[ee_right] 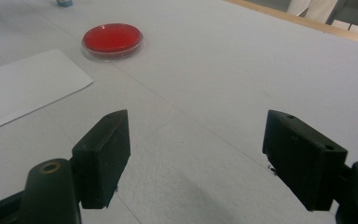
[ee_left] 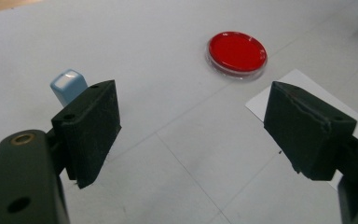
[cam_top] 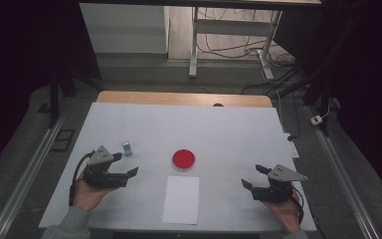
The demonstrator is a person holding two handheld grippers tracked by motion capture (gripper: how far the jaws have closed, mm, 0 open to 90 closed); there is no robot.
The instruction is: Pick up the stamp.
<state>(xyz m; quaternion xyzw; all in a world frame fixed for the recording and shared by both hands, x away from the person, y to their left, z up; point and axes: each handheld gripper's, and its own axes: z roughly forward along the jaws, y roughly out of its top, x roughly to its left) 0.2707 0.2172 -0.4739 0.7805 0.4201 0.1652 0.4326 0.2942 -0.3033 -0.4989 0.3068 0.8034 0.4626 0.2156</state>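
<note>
One red dish (cam_top: 183, 160); one paper sheet (cam_top: 181, 199); one small blue block (cam_top: 127, 148)

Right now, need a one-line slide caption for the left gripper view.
Open left gripper over the table, facing a red dish, small blue block and paper sheet.

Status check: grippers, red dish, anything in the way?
Left gripper and right gripper open, empty. Red dish mid-table, untouched. Paper near it, small blue block by left gripper; nothing blocking.
</note>
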